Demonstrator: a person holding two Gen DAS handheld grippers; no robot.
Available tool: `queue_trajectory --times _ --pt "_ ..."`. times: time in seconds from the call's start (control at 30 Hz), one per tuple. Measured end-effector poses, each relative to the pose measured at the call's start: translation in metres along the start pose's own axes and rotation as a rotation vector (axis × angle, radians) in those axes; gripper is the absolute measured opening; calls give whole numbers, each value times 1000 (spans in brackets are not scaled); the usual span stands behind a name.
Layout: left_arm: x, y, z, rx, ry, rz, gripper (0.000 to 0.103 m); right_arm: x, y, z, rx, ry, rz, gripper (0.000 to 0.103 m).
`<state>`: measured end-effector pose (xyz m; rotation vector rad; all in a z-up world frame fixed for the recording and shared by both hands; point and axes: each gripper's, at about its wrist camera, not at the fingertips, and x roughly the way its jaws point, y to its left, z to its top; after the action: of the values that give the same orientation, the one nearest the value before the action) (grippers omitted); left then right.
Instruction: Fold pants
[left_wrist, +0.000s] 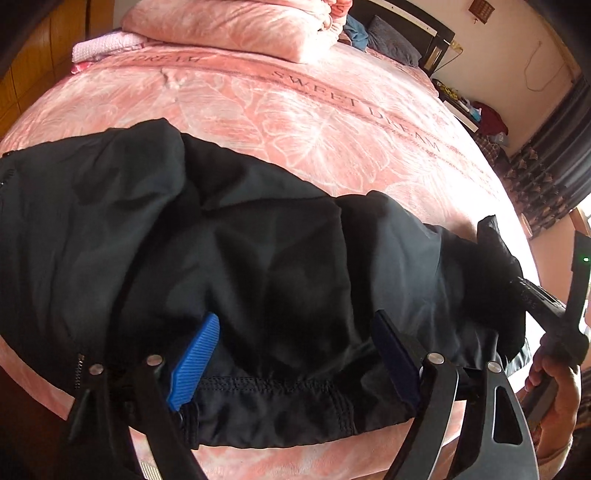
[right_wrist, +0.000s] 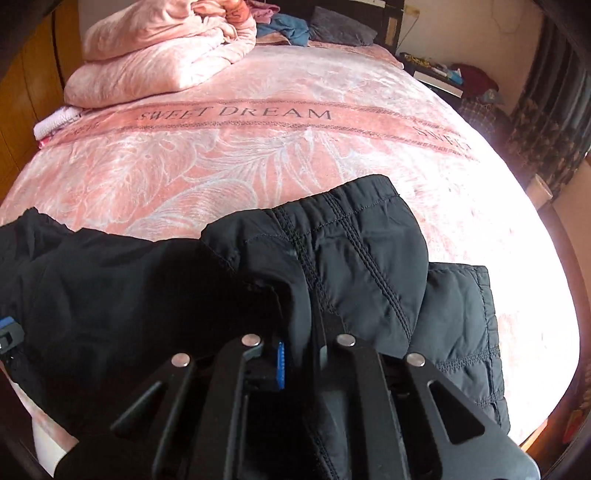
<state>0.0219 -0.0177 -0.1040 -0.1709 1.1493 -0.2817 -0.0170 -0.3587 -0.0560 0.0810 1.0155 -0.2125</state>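
Black pants spread across our pink bed, one gripper clamped, one wide.

We see the bed blanket (right_wrist: 258, 155) under the pants (left_wrist: 221, 240), which lie crosswise near its front edge with the elastic waistband (right_wrist: 354, 199) heaped up at the right. Our right gripper (right_wrist: 299, 354) pinches a bunch of waist fabric; our left gripper (left_wrist: 295, 354) stands wide over a hem, holding nothing. We judge the left should seize that hem edge before we lift, keeping the cloth taut and level.

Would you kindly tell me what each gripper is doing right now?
Left gripper: open, over the black pants, holding nothing.
Right gripper: shut on the pants.
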Motion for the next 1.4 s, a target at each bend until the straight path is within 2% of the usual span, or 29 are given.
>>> queue_trajectory --times 0.13,0.27,0.43,0.53,0.67,0.8,0.9,1.0,1.07,1.13,1.23,1.3,1.33,1.4 --pt "6 -4 -9 29 7 26 84 -44 -48 -6 177 -66 101 8" --pt "7 -9 -12 50 4 42 85 -69 -91 -30 285 -81 94 7" --pt "9 -14 -16 66 7 58 85 -60 -135 -72 391 -11 53 7" --pt "11 -18 -15 73 16 62 85 -39 -150 -97 452 62 87 7" --pt "9 -27 -19 84 25 60 85 -24 -158 -116 488 90 132 7" --pt "9 -30 -19 82 28 57 85 -34 -152 -111 422 63 138 7" --pt "9 -31 -19 79 27 48 85 -27 -155 -114 397 106 150 8" --pt "11 -35 -22 91 30 61 86 -27 -161 -116 392 112 192 16" --pt "11 -35 -24 97 28 66 86 -38 -162 -116 376 93 197 37" --pt "12 -31 -23 103 27 69 87 -50 -165 -117 362 90 155 53" --pt "12 -24 -21 103 22 78 87 -71 -178 -117 380 59 20 53" --pt "11 -17 -18 91 13 79 88 -84 -188 -112 423 15 -31 49" --pt "10 -13 -16 80 8 75 88 -88 -190 -106 430 -8 -26 48" --pt "9 -4 -12 59 5 53 88 -91 -180 -86 391 -37 44 48"
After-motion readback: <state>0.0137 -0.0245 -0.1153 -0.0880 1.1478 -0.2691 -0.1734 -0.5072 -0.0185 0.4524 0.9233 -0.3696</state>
